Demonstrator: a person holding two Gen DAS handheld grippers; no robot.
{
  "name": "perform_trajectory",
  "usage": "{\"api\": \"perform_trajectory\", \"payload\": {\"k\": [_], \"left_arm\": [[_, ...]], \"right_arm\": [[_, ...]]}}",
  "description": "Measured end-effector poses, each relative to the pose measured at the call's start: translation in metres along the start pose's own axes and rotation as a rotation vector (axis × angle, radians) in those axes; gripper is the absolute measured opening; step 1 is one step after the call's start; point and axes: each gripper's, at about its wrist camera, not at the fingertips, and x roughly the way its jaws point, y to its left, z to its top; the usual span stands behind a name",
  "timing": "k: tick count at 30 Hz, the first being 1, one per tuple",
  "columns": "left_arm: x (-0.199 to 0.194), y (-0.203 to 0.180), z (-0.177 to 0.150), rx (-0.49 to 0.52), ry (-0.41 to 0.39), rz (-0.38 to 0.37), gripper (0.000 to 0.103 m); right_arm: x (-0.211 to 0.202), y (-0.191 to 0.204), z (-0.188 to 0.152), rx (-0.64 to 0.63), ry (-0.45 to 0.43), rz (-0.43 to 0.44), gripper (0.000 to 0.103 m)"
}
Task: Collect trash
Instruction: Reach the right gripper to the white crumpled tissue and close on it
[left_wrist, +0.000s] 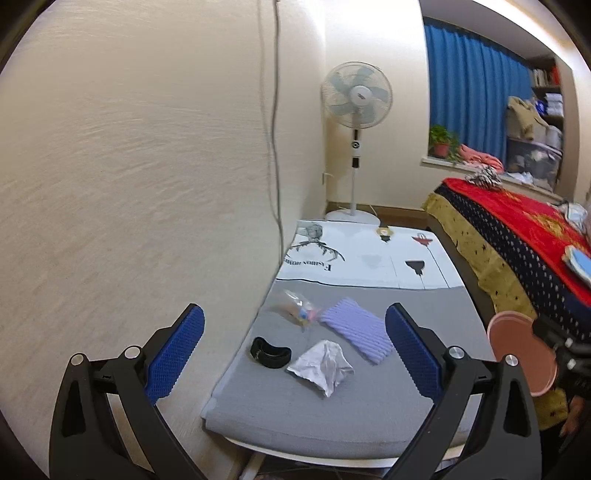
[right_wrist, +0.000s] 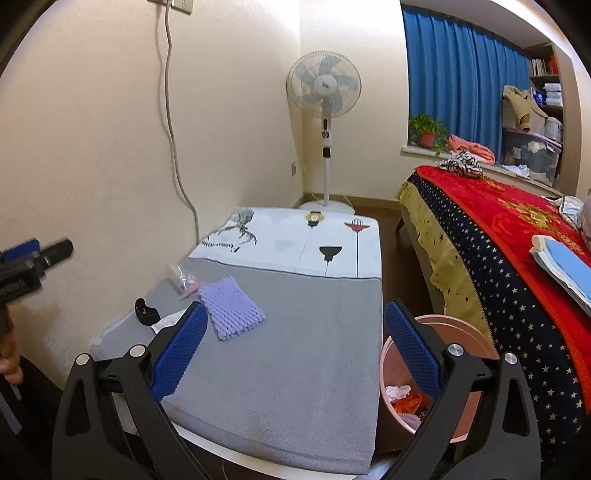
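Observation:
On the grey table cover (left_wrist: 332, 406) lie a crumpled white tissue (left_wrist: 321, 365), a purple foam net sleeve (left_wrist: 356, 330), a clear plastic bag with coloured bits (left_wrist: 297, 308) and a black curved piece (left_wrist: 270, 352). My left gripper (left_wrist: 295, 354) is open and empty, above the table's near end. My right gripper (right_wrist: 295, 350) is open and empty, over the table's right side beside a pink bin (right_wrist: 461, 402) holding trash. The sleeve (right_wrist: 231, 308), bag (right_wrist: 183, 278), black piece (right_wrist: 146, 313) and tissue (right_wrist: 166, 322) show at left in the right wrist view.
A wall (left_wrist: 129, 184) runs close along the table's left with a hanging cable (left_wrist: 275, 147). A standing fan (left_wrist: 355, 96) is in the far corner. A bed with a red blanket (right_wrist: 517, 240) lies right of the table. The bin's rim (left_wrist: 517, 354) shows at right.

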Motion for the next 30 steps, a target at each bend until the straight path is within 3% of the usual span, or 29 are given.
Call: {"api": "perform_trajectory", "payload": {"k": [7, 13, 18, 30], "left_arm": [[0.01, 0.015, 0.032, -0.022, -0.058, 0.018, 0.095], [0.023, 0.025, 0.053, -0.074, -0.093, 0.008, 0.095], [0.034, 0.03, 0.05, -0.105, -0.081, 0.007, 0.095], [0.045, 0.033, 0.047, -0.087, -0.057, 0.031, 0.095]], "right_arm": [[0.028, 0.022, 0.006, -0.017, 0.018, 0.099, 0.089], [0.073, 0.07, 0.003, -0.133, 0.013, 0.194, 0.064], [0.133, 0.097, -0.017, -0.122, 0.107, 0.248, 0.032], [0.188, 0.143, -0.051, -0.134, 0.194, 0.336, 0.031]]}}
